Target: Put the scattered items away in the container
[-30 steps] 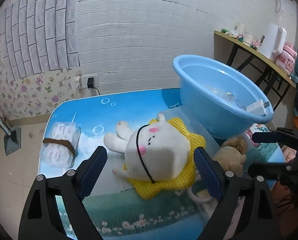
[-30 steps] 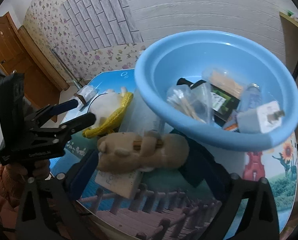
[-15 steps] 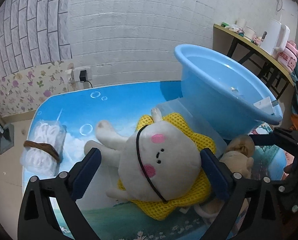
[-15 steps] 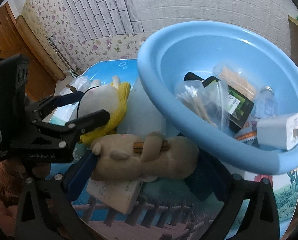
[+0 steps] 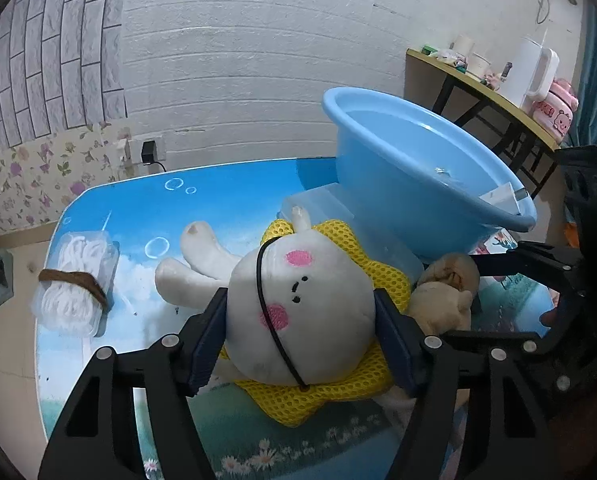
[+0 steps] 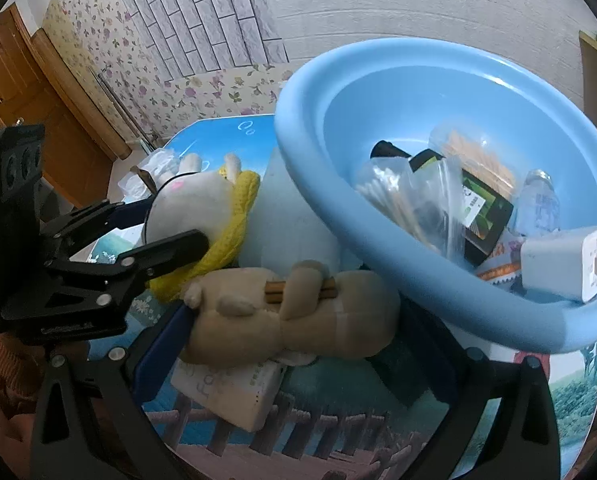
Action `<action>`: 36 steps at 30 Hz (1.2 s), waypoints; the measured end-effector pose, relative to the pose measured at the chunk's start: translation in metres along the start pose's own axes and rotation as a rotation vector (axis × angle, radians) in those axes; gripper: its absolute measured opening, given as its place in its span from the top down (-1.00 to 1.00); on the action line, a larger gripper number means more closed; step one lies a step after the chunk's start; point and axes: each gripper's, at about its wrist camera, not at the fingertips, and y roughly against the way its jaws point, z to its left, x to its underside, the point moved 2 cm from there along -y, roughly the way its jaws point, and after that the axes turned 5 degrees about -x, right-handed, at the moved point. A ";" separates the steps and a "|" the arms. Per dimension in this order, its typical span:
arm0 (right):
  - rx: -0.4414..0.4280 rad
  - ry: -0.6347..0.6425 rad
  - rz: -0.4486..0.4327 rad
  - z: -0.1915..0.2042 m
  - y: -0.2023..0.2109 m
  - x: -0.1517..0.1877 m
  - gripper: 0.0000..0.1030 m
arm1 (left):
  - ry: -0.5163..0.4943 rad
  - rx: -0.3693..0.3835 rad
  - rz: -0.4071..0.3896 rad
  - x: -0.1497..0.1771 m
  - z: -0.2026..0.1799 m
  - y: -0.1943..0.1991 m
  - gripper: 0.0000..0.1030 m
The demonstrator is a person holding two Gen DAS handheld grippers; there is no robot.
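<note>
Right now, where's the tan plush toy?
In the right wrist view the tan plush toy lies on the table between the right gripper fingers, atop a white packet, just below the blue basin rim, right of the white bunny plush.

A lived-in home room: floral wallpaper (image 5: pixel 14 184), wooden door (image 6: pixel 38 92), kettle (image 5: pixel 532 70) on side table (image 5: pixel 494 98).

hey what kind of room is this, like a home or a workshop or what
Most likely a lived-in room at home. The floral wallpaper and wooden door say so, as do the side table with a kettle and cups, and the low table holding plush toys and a blue basin.
</note>
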 end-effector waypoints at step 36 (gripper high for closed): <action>-0.096 0.061 -0.301 0.005 0.114 0.006 -0.85 | -0.022 -0.062 -0.125 -0.033 -0.038 0.079 -0.34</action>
